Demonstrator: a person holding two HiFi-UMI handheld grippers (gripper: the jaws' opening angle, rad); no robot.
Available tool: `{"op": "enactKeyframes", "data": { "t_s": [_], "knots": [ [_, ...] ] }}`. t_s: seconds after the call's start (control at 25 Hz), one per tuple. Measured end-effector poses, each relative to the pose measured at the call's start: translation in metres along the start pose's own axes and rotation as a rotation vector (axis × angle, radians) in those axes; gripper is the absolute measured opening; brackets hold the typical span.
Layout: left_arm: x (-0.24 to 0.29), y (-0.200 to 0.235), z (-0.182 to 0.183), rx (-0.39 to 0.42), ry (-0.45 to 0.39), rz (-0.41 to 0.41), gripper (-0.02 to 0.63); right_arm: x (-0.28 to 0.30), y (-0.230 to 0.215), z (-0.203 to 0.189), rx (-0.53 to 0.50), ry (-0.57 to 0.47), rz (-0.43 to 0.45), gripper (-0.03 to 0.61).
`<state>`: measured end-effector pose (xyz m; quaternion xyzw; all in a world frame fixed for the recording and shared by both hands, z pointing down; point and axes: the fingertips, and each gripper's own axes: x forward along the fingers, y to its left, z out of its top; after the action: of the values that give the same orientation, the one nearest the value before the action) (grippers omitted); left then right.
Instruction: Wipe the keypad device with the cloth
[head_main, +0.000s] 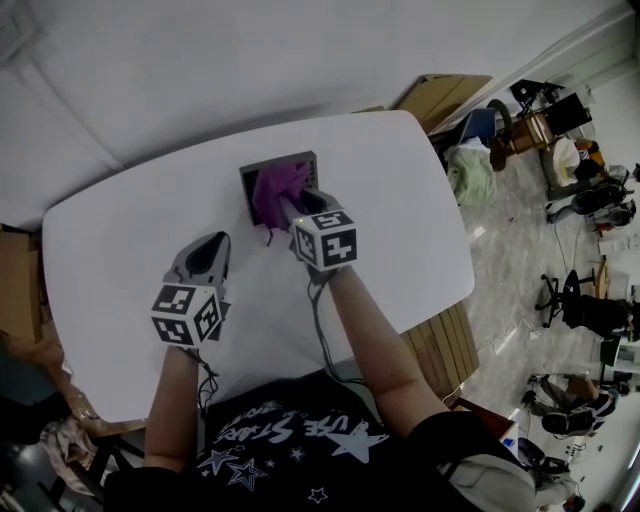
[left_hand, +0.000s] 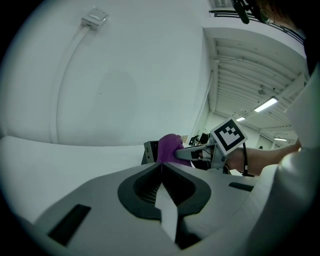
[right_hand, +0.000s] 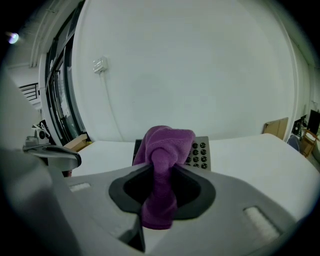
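Right gripper clamps the cloth against the keypad.
Left gripper, jaws together and empty, is near its left.

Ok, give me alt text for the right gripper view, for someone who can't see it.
The right hand-held gripper is shut on a purple cloth, bunched in front of a grey keypad device on a white table.

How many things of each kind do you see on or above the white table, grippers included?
Purple cloth: 1
Keypad device: 1
Grippers: 2, the left gripper and the right gripper
Total: 4
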<state>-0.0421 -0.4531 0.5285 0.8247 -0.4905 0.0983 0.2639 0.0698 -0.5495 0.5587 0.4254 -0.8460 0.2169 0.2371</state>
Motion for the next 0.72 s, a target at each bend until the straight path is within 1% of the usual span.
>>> {"op": "enactKeyframes", "data": {
  "t_s": [0.32, 0.72],
  "knots": [
    [0.010, -0.013, 0.000, 0.003, 0.007, 0.002, 0.014, -0.008, -0.031, -0.003, 0.021, 0.001, -0.025, 0.098],
    [0.025, -0.027, 0.000, 0.009, 0.019, -0.025, 0.014, -0.018, -0.065, -0.016, 0.030, 0.022, -0.065, 0.098]
  ]
}}
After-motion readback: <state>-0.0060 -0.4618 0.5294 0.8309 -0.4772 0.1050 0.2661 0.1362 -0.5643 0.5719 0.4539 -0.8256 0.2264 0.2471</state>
